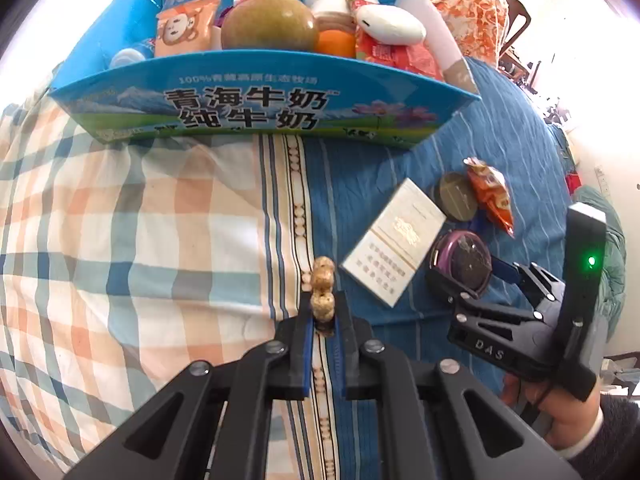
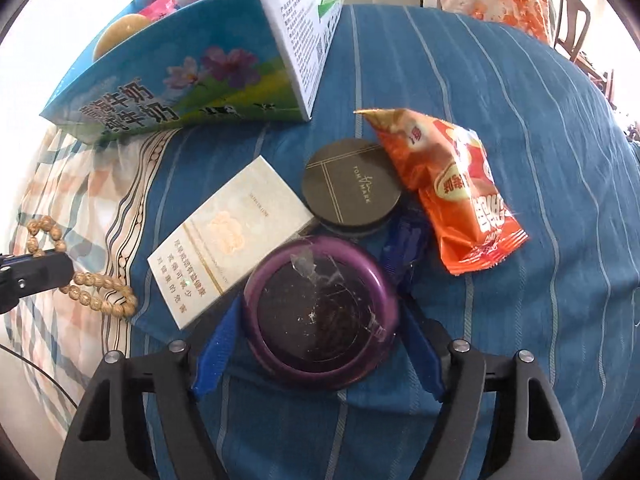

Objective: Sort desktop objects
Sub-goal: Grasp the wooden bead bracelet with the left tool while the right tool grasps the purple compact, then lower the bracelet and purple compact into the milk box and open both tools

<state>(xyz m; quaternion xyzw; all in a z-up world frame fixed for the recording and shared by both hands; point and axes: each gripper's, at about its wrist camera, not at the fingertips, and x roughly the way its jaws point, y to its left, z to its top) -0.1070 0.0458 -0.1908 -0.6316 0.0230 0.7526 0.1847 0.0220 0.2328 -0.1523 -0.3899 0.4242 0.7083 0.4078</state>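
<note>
1. Here, nearest in the left wrist view, the left tongs (image 1: pixel 323 322) are clamped on a wooden bead bracelet (image 1: pixel 322 288) that lies on the striped and plaid cloth (image 1: pixel 120 240) covering the surface; the pinched beads stand between the blue pads, the strand running up and away from the tips.
2. In the right wrist view the same bracelet (image 2: pixel 96 300) trails sideways across the cloth, its long axis running from the left tongs towards the white cigarette pack (image 2: pixel 230 240).
3. Nearest the right tongs (image 2: pixel 320 320) sits a round purple tin (image 2: pixel 322 316), flat on the blue cloth, lid up, with torn tape on top. The jaws stand apart, one blue pad on either side of it; whether the pads touch its rim cannot be told.
4. Just beyond, the cigarette pack lies slantwise, touching the tin's left edge.
5. Behind it rests a dark round compact (image 2: pixel 352 196), and to its right an orange snack packet (image 2: pixel 448 188), its long axis diagonal. A blue wrapper (image 2: pixel 404 244) lies between them.
6. Farthest stands an open blue milk carton box (image 1: pixel 256 100), crowded with a brown fruit (image 1: pixel 270 24), a white mouse-shaped item (image 1: pixel 390 26) and packets.
</note>
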